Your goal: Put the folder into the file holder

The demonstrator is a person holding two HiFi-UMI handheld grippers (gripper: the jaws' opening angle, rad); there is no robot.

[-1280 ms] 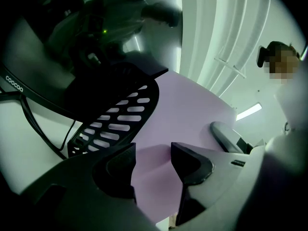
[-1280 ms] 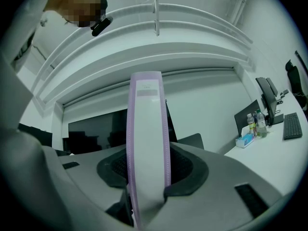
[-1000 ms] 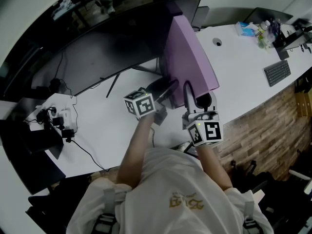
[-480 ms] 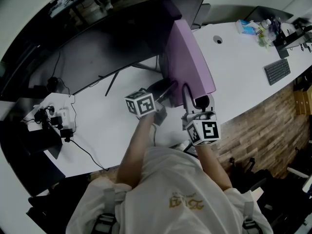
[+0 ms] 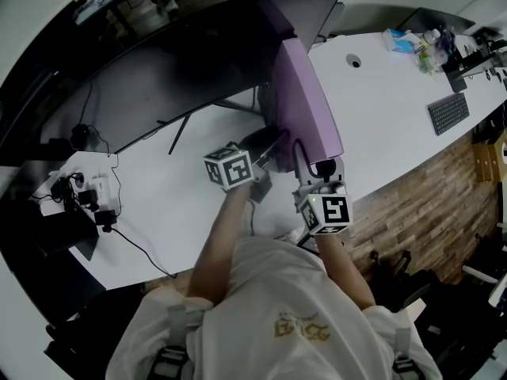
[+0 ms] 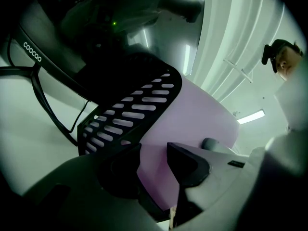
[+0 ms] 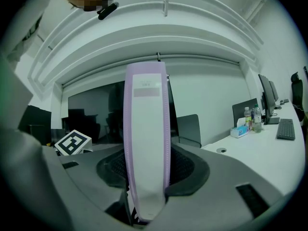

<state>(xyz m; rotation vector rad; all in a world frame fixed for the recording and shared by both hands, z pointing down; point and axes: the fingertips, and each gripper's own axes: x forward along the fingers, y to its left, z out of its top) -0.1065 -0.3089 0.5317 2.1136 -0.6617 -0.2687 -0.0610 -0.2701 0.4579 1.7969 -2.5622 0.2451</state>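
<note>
Right claw [image 7: 146, 179]: pinching purple folder [image 5: 305, 101] by spine, pads on both sides. Folder upright on edge at claw's 12 o'clock, over white desk [image 5: 380, 93]. Left claw [image 6: 154, 165]: at right claw's 9 o'clock, jaws apart, just been closing; folder face shows in gap, neither pad pressing it. Black slotted file holder [image 6: 127, 114]: just beside folder at its 9 o'clock, next to left jaw. Folder seated in holder or not: cannot tell. Keyboard [image 5: 449, 115]: at desk's 2 o'clock, well apart.
</note>
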